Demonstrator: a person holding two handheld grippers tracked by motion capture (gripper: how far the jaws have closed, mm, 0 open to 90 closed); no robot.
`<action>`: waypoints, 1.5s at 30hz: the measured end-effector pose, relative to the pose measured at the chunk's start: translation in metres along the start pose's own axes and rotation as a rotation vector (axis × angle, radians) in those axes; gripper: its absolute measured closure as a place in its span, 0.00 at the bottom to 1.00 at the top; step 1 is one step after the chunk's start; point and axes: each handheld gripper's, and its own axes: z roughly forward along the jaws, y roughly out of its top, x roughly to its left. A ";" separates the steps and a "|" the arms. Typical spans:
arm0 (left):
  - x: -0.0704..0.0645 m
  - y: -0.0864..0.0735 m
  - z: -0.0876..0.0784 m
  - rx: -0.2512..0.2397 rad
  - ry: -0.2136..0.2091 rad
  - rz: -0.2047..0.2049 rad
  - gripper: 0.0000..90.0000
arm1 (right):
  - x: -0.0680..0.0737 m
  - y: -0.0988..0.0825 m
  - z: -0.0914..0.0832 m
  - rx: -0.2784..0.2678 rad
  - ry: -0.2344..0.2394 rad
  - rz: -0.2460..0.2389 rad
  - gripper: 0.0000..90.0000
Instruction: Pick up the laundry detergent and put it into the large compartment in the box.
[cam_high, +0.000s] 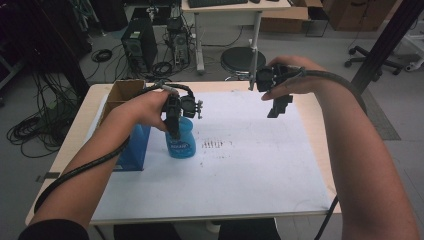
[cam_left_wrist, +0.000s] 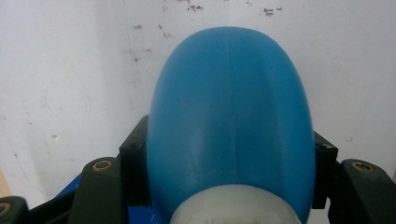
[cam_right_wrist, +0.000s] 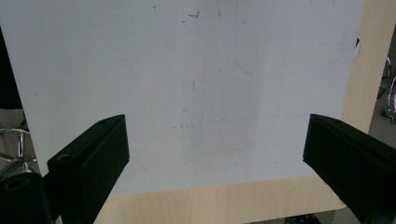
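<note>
Blue bottle (cam_high: 181, 137) is clamped between the jaws of the left gripper (cam_high: 174, 131), upright on the white sheet (cam_high: 250, 165); lifting remains. Right gripper (cam_high: 278, 109) is held gaping, empty, well apart.

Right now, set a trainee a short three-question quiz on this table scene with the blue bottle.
1. True or false: the left gripper is shut on the blue plastic bottle.
2. What lies between the black jaws of the right gripper? A) a bottle B) nothing, with the white paper sheet beyond them C) a cable
3. Fill in: left of the bottle, in the high view, stands an open brown ______ box at the edge of the wooden table.

Key: 1 true; 2 B; 3 cardboard.
</note>
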 end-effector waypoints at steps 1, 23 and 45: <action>0.000 0.000 -0.001 0.003 -0.002 0.000 0.42 | 0.000 0.000 0.000 0.001 0.000 0.001 0.08; -0.014 0.002 -0.052 0.008 -0.001 -0.058 0.42 | 0.001 -0.002 -0.004 0.001 -0.009 0.002 0.08; -0.010 -0.003 -0.084 0.024 -0.024 -0.381 0.42 | 0.003 -0.002 -0.002 -0.009 -0.008 -0.007 0.08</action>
